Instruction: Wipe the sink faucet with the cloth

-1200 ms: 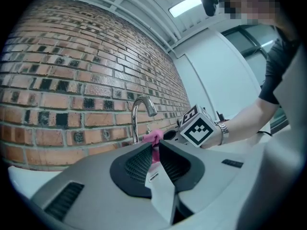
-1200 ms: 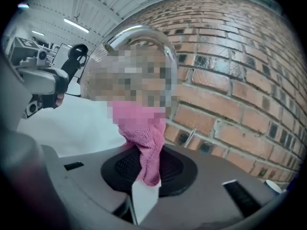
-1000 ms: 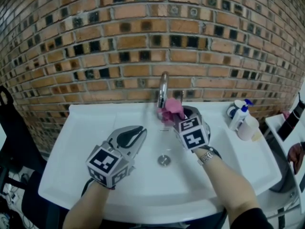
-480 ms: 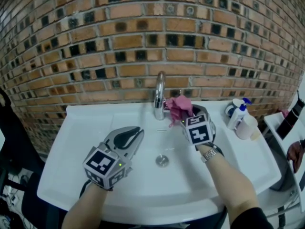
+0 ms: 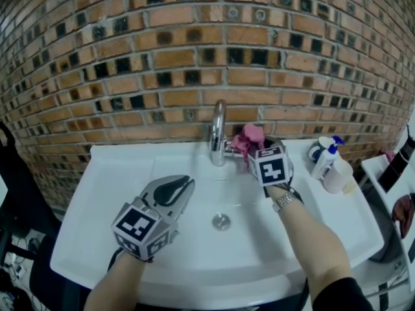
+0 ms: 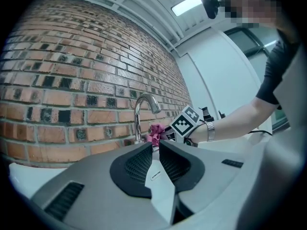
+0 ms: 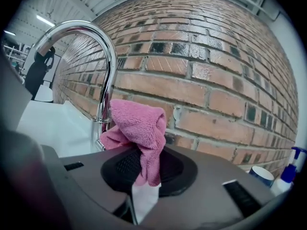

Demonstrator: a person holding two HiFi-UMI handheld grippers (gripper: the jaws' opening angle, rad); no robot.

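Observation:
A chrome gooseneck faucet [image 5: 218, 129] rises at the back of the white sink [image 5: 110, 199]. My right gripper [image 5: 254, 151] is shut on a bunched pink cloth [image 5: 249, 138], which sits just right of the faucet's stem, near its base. In the right gripper view the cloth [image 7: 139, 126] sticks up out of my right gripper [image 7: 144, 163], its left fold beside the faucet [image 7: 108, 56]. My left gripper [image 5: 182, 182] hovers over the basin's left half, shut and holding nothing. In the left gripper view my left gripper [image 6: 152, 149] points level at the faucet [image 6: 140, 114] and cloth [image 6: 155, 133].
A drain [image 5: 221, 222] lies mid-basin. At the sink's right rim stand a pump bottle [image 5: 326, 159] and a pale cup [image 5: 338, 174]. A brick wall [image 5: 130, 57] runs right behind the faucet. A dark chair [image 5: 16, 173] stands at the left.
My right gripper has carried the cloth from in front of the faucet's spout to the right side of its stem, closer to the wall. The left gripper has stayed put.

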